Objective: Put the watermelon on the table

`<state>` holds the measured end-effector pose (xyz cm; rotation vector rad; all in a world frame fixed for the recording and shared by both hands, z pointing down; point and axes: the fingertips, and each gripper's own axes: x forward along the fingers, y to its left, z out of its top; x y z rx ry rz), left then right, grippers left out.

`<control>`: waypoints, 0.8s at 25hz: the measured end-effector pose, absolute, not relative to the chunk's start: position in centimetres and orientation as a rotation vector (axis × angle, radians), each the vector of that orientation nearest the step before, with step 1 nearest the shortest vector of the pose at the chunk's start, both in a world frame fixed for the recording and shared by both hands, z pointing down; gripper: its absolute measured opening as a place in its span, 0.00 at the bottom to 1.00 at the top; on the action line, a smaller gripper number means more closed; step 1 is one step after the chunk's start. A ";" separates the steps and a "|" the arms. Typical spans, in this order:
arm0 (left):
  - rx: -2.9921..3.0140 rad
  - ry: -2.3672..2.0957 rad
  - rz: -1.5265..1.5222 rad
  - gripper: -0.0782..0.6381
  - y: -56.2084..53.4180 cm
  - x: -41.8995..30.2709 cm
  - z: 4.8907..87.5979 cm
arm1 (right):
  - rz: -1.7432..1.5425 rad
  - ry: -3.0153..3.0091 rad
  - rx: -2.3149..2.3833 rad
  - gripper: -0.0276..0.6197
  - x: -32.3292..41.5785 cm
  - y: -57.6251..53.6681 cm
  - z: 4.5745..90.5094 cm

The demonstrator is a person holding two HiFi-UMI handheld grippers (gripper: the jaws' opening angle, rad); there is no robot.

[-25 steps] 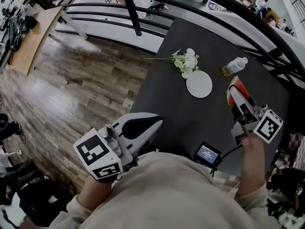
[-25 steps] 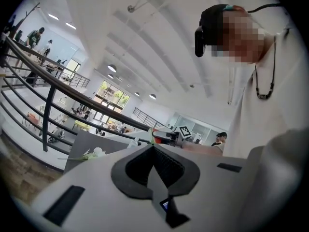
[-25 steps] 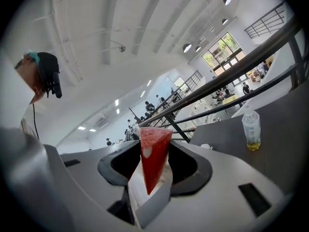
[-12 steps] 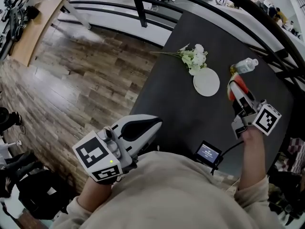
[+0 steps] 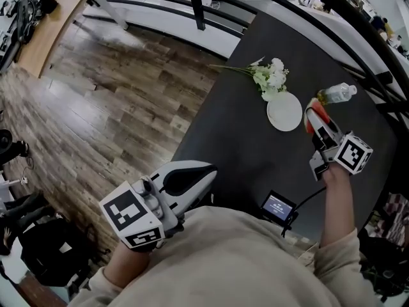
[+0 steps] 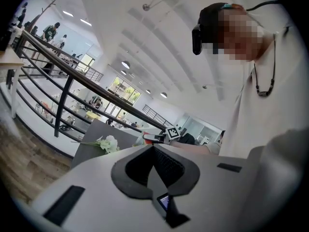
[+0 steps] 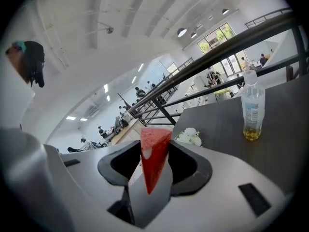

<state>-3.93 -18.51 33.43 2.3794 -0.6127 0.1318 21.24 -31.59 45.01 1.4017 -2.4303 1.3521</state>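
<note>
A wooden floor (image 5: 108, 94) fills the left of the head view; a dark tabletop (image 5: 236, 139) takes up the right, with a black railing (image 5: 197, 5) beyond its far edge; the person's pale sweater (image 5: 236, 261) fills the bottom of that view.

The left gripper (image 5: 208, 171) is held off the tabletop's near left corner, close to the sweater; in the left gripper view its fingers (image 6: 159, 161) meet tip to tip with nothing between them.

The right gripper (image 5: 319, 123) reaches over the right part of the tabletop; its fingers (image 7: 188, 166) are clamped on the watermelon (image 7: 154, 153), a red wedge standing upright between them, point down.

A round white plate (image 5: 284, 112) lies on the tabletop; a spray of white flowers (image 5: 271, 78) lies just beyond it, touching its far rim; a clear bottle (image 5: 335, 94) with a little yellow liquid stands to the plate's right; the watermelon sits over the tabletop just beside the plate's right edge, near the bottle; whether it touches the surface cannot be told.

A small device with a lit screen (image 5: 278, 206) sits at the tabletop's near edge, between the two grippers.
</note>
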 end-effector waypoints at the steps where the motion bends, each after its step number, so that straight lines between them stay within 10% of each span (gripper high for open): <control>1: 2.375 -0.616 0.133 0.11 -18.4 -4.0 33.4 | 1.356 -2.403 1.402 0.34 21.3 -31.6 45.9; 20: 2.315 -0.689 0.110 0.11 -18.5 -5.9 34.6 | 1.248 -2.040 1.303 0.34 22.2 -34.6 60.7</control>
